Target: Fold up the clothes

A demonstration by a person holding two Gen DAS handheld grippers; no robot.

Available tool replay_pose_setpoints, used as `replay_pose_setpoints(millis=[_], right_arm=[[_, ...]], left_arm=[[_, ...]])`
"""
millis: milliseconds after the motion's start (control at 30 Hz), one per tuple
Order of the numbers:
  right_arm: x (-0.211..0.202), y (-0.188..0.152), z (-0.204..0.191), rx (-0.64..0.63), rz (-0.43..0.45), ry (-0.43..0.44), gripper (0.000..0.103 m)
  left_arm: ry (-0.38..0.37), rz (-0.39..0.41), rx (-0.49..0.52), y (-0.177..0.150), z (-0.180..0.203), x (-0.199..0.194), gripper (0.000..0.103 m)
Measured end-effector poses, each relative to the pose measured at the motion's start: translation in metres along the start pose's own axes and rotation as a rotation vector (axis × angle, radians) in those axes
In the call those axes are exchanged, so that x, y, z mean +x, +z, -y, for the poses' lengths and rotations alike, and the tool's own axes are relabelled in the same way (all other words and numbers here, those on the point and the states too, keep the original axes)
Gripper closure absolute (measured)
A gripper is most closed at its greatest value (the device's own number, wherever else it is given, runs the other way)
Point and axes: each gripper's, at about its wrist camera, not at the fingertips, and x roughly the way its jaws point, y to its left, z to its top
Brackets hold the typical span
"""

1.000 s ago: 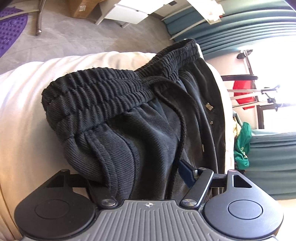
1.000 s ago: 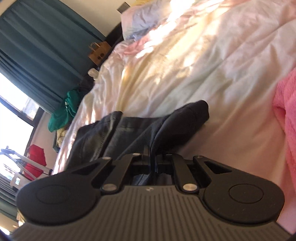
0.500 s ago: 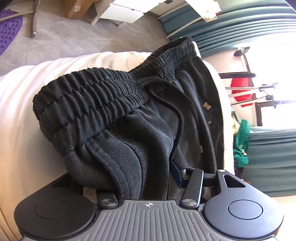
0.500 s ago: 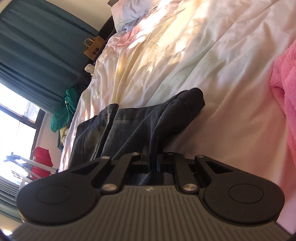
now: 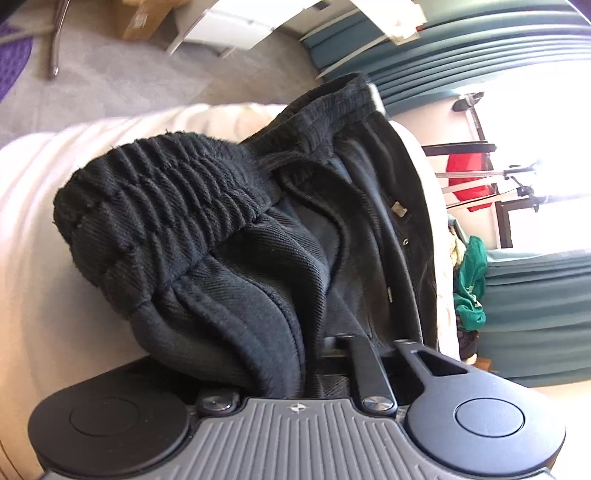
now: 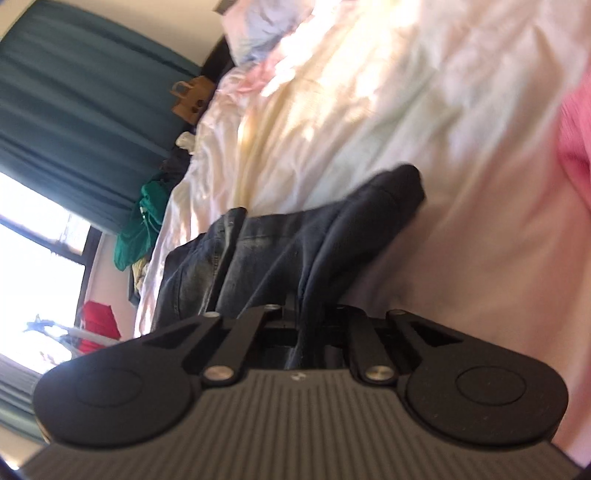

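Big bed (image 6: 424, 129) w/ a cream, crumpled sheet, sun shining bright on it. Pale pillow (image 6: 258, 33) at the far end. Something fluffy & pink (image 6: 576, 140) at the right edge. Dark teal curtains (image 6: 74, 92) hang by a bright window (image 6: 33, 236). Green cloth (image 6: 138, 225) piled beside the bed. Something red (image 5: 467, 181) near the window, by a metal stand (image 5: 517, 171). Brown paper bag (image 6: 192, 98) past the bed. Grey floor (image 5: 147, 81), a cardboard box (image 5: 142, 16), a purple mat (image 5: 13, 62) & white furniture (image 5: 236, 24) on it.

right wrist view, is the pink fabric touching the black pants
No, the pink fabric sits at the right edge, with bare sheet between it and the black pants that the right gripper is clamping.
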Motion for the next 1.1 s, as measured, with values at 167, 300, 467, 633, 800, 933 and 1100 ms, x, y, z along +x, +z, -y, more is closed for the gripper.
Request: replay_pose_setpoints(millis=[167, 300, 467, 633, 800, 933, 1100], right_arm=[[-0.019, 0.0, -0.015, -0.016, 0.102, 0.075, 0.096], [-0.029, 0.002, -0.019, -0.008, 0.143, 0.114, 0.096], [-0.038, 0.005, -0.031, -0.111, 0.155, 0.102, 0.096], [-0.029, 0.012, -0.068, -0.221, 0.178, 0.107, 0.096], [0.027, 0.018, -0.147, -0.366, 0.191, 0.075, 0.096], [0.102, 0.012, -0.203, -0.453, 0.181, 0.002, 0.096], [0.19, -0.01, -0.236, -0.554, 0.152, -0.062, 0.096]], left_arm=[[-0.078, 0.099, 0.096, -0.011, 0.014, -0.02, 0.096], [-0.227, 0.193, 0.13, -0.021, 0.017, -0.049, 0.097], [-0.302, 0.174, 0.107, -0.014, 0.028, -0.056, 0.097], [-0.276, 0.139, 0.073, 0.026, 0.063, -0.037, 0.097], [-0.207, 0.185, 0.233, 0.072, 0.145, 0.015, 0.097], [-0.176, 0.247, 0.298, 0.103, 0.189, 0.083, 0.096], [-0.045, 0.252, 0.322, 0.137, 0.21, 0.184, 0.096]])
